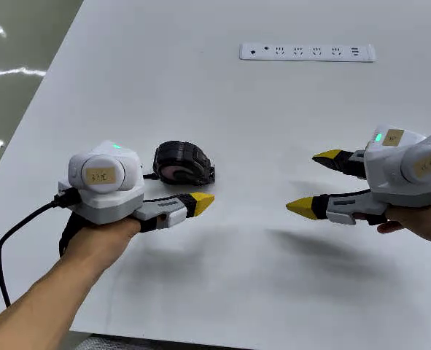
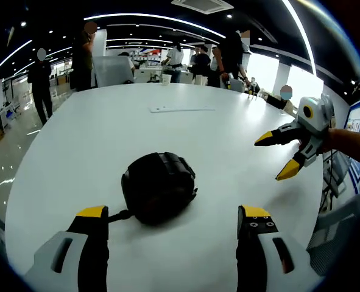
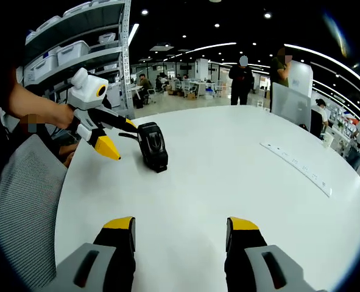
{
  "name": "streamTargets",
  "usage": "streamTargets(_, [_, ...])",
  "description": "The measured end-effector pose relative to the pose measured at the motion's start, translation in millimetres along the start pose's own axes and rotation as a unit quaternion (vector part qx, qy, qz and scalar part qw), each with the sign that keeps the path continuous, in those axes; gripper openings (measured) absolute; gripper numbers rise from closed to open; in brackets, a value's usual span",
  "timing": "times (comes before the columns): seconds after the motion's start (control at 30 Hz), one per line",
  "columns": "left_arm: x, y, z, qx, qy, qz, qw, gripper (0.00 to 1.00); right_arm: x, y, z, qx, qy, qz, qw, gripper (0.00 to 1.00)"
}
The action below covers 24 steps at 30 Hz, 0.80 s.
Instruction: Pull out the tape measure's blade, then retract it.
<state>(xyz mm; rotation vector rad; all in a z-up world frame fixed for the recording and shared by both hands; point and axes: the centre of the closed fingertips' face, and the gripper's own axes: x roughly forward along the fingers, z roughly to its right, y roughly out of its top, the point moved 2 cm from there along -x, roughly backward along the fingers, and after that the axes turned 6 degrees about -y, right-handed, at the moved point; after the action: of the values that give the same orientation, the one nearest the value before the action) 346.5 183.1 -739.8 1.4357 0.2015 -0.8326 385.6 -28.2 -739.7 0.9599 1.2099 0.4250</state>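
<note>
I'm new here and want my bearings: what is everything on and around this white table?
Table: one, white, under everything.
Tape measure: one, black, on table, in front of left gripper.
Power strip: one, white, table's far side.
Cable: one, black, trailing from left gripper.
Left gripper: one, white with yellow tips, open.
Right gripper: one, same colours, open.
Hands: two, left hand and right hand, each holding a gripper.

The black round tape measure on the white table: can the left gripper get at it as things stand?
Probably yes. The left gripper has its jaws open, and the black round tape measure lies just ahead of them on the white table, with nothing in between.
</note>
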Motion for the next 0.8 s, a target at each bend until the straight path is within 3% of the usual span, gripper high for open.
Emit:
streamTargets(0.5, [-14.2, 0.1, 5.8, 0.048, -0.037, 0.028, 0.9978, 0.87, -27.6, -13.1, -5.1, 0.022, -0.025, 0.027, 0.9991, 0.67])
streamTargets(0.8, [-22.0, -8.5, 11.3, 0.068, -0.058, 0.024, 0.9957, 0.91, -40.1, -24.3, -12.6, 0.043, -0.041, 0.037, 0.9975, 0.77])
